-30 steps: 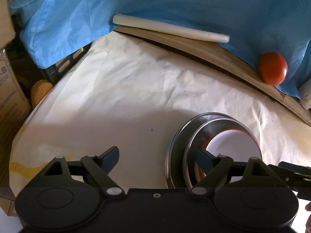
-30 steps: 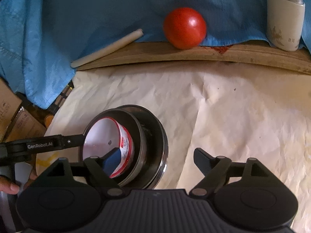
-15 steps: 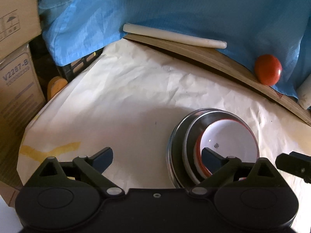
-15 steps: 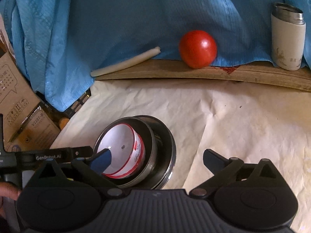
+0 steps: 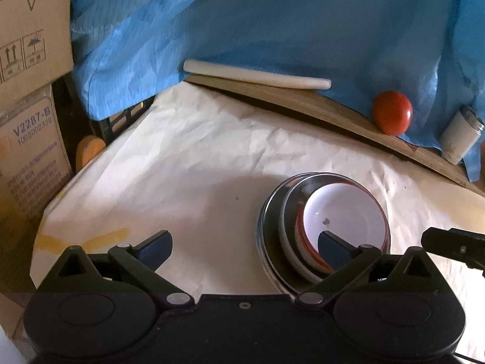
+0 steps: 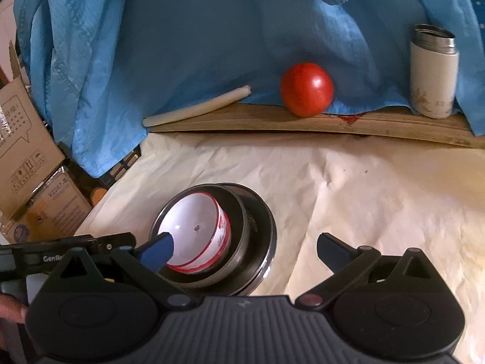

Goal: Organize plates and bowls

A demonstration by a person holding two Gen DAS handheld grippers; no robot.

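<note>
Nested stack near desk's front-left corner: white ceramic bowl w/ red rim band (image 6: 194, 230) inside steel bowl (image 6: 239, 227) on steel plate (image 6: 266, 242). Likely heavy, slick, bowl chippable; grip by rims. Left tongs (image 5: 242, 241) & right tongs (image 6: 242, 247) just opened wide, both empty.

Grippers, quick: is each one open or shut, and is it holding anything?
Left gripper: open, just widened, holding nothing.
Right gripper: open, holding nothing.
</note>
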